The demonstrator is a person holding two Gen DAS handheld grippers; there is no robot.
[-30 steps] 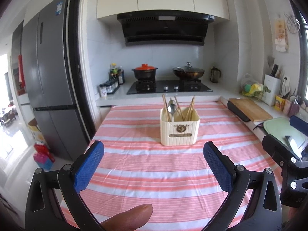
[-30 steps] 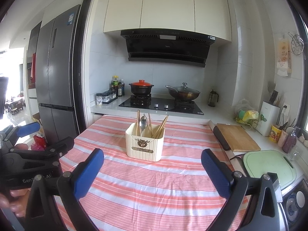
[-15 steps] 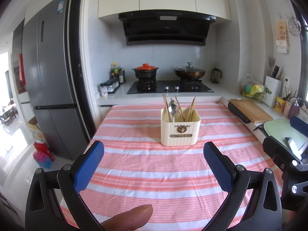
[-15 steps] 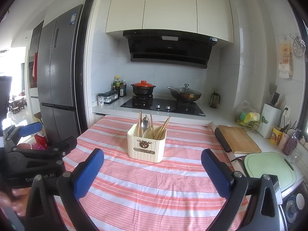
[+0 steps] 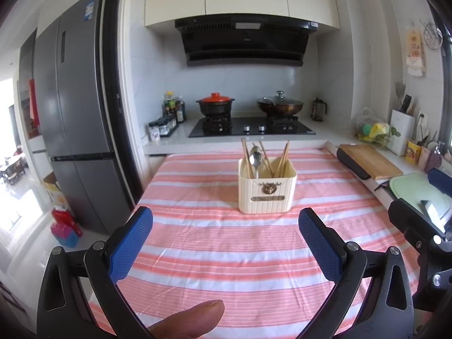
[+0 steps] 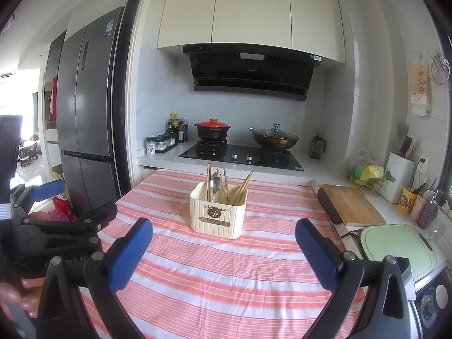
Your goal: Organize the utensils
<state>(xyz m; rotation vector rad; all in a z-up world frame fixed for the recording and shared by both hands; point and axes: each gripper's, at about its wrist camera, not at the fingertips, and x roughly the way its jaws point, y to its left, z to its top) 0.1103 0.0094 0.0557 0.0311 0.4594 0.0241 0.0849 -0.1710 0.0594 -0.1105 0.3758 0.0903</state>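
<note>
A cream ribbed utensil holder point(image 5: 267, 190) stands on the striped tablecloth point(image 5: 220, 243); it also shows in the right wrist view point(image 6: 217, 214). Several wooden chopsticks point(image 5: 281, 159) and a metal spoon point(image 5: 255, 158) stand upright in it. My left gripper point(image 5: 226, 244) is open and empty, held above the cloth well in front of the holder. My right gripper point(image 6: 224, 250) is open and empty, also in front of the holder. The right gripper's body shows at the right edge of the left wrist view point(image 5: 418, 231); the left gripper's body shows at the left of the right wrist view point(image 6: 56, 226).
A counter with a gas hob point(image 5: 251, 127), a red-lidded pot point(image 5: 215, 104) and a wok point(image 5: 279, 106) runs behind the table. A wooden cutting board point(image 5: 370, 161) and a green board point(image 5: 412, 186) lie on the right. A fridge point(image 5: 73, 107) stands on the left.
Both grippers have risen slightly and drifted a little; the holder sits a touch lower in both views. Both stay open and empty.
</note>
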